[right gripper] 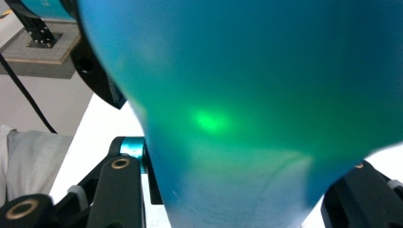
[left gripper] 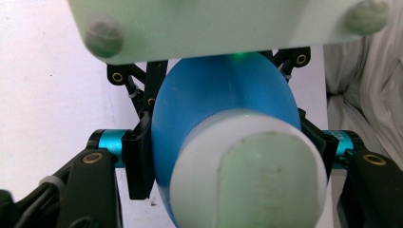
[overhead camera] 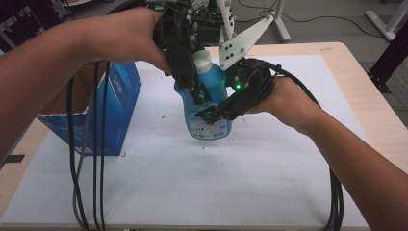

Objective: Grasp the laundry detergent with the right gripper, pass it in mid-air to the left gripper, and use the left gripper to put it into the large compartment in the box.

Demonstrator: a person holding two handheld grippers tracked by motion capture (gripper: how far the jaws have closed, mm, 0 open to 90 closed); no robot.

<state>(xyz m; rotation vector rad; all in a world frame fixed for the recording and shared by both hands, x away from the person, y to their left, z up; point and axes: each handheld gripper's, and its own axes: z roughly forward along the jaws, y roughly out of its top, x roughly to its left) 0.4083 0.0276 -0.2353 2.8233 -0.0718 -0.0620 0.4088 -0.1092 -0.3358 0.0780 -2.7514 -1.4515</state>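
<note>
A blue bottle point(overhead camera: 208, 89) with a white cap point(overhead camera: 202, 58) is upright over the middle of the white mat; I cannot tell if its base touches the mat. My left gripper point(overhead camera: 194, 90) comes down from above and is shut on the bottle's upper body. In the left gripper view the cap point(left gripper: 247, 175) and blue shoulder point(left gripper: 214, 99) sit between the jaws of that gripper point(left gripper: 228, 156). My right gripper point(overhead camera: 211, 113) reaches in from the right, shut across the lower, labelled part. The blue bottle point(right gripper: 247, 95) lies close between the right gripper's point(right gripper: 237, 194) jaws.
An open blue cardboard box point(overhead camera: 115, 103) stands at the left edge of the mat point(overhead camera: 231, 183). Black cables point(overhead camera: 89, 159) hang from the left hand across the mat's front left. Metal stand legs point(overhead camera: 279, 24) rise behind the table.
</note>
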